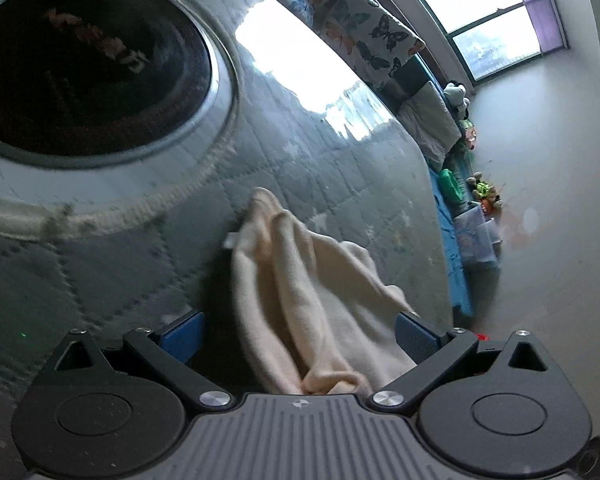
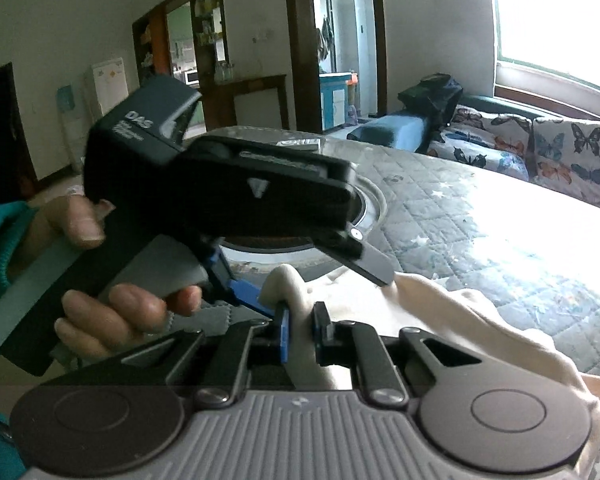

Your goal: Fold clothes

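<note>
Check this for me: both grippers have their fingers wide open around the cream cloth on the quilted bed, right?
Not quite. Only the left gripper is wide open around the cream cloth; the right gripper is shut on it, as the right wrist view shows. The quilted bed part holds.

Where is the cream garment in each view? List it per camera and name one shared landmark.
Left wrist: the cream garment runs from bottom centre up to mid-frame, between the open jaws.
Right wrist: it lies lower centre to lower right, pinched in the shut jaws.
Shared landmark: butterfly-print cushions behind the quilted grey cover.
</note>
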The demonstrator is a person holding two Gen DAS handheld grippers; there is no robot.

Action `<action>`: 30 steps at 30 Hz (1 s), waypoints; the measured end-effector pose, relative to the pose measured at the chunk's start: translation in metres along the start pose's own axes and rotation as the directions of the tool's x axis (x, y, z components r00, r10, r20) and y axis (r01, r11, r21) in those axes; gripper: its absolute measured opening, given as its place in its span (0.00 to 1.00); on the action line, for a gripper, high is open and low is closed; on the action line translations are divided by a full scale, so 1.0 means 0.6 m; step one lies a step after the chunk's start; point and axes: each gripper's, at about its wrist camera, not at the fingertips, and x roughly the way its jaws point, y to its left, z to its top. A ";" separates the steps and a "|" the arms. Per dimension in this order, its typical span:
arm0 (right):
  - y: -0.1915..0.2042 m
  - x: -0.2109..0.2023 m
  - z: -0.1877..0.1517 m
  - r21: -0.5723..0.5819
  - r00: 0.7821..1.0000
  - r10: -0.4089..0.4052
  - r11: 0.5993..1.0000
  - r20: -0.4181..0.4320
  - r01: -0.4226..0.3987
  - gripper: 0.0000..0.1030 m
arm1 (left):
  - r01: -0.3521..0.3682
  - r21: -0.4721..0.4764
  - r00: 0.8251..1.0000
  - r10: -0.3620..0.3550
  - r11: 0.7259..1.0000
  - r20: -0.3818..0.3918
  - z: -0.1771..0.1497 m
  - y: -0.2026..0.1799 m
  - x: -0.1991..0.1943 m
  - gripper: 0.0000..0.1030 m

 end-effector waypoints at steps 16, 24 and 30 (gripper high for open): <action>-0.012 -0.020 -0.027 0.052 1.000 -0.028 0.998 0.013 0.028 0.23 | -0.026 -0.043 0.999 0.025 0.999 -0.023 -0.002 0.019 0.019 0.18; -0.110 -0.069 -0.059 0.189 0.972 -0.235 0.954 -0.013 0.233 0.26 | -0.046 0.024 0.999 0.046 0.999 -0.011 -0.005 0.010 0.018 0.18; -0.192 -0.102 -0.106 0.346 0.929 -0.368 0.867 -0.039 0.358 0.30 | -0.057 0.054 0.998 0.057 0.997 -0.011 -0.004 0.005 0.022 0.18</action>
